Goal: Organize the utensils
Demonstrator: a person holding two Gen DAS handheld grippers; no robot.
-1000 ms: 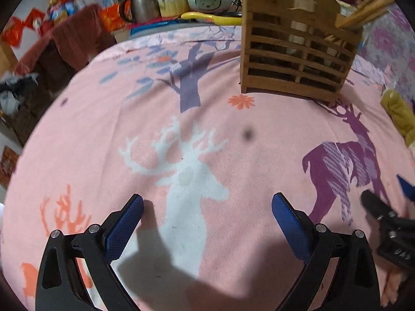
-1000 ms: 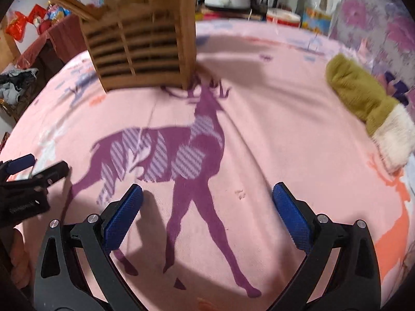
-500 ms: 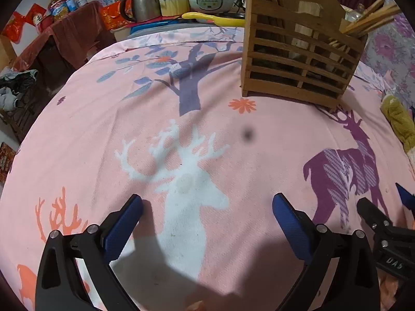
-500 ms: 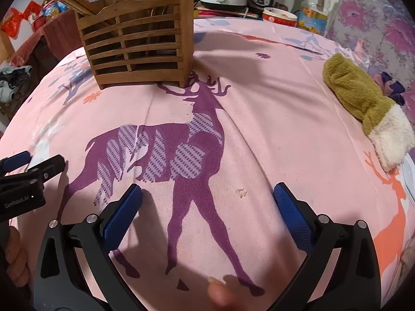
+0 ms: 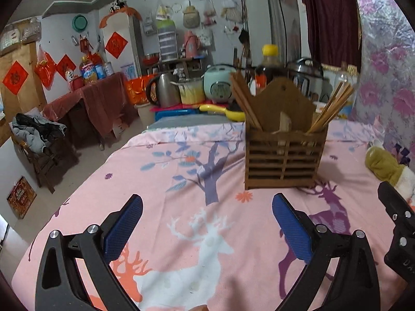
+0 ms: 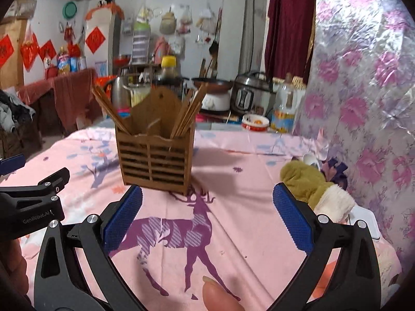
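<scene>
A slatted wooden utensil holder (image 5: 284, 163) (image 6: 155, 162) stands upright on the pink deer-print cloth, ahead of both grippers. Wooden chopsticks (image 5: 243, 103) (image 6: 110, 112) lean out of its left compartment, and more chopsticks (image 5: 330, 108) (image 6: 190, 111) out of its right one. My left gripper (image 5: 207, 223) is open and holds nothing, well short of the holder. My right gripper (image 6: 207, 215) is also open with nothing between its blue pads. Each gripper shows at the edge of the other's view.
An olive and cream soft glove (image 6: 313, 186) (image 5: 386, 165) lies on the cloth at the right, by the floral wall covering (image 6: 368, 103). Beyond the table's far edge stand a kettle (image 5: 166, 90), rice cookers (image 6: 249, 92) and bottles. A fingertip (image 6: 218, 298) shows at the bottom.
Both grippers have tilted up and drawn back, so the holder now looks farther off and the room behind it is in view. Both stay open.
</scene>
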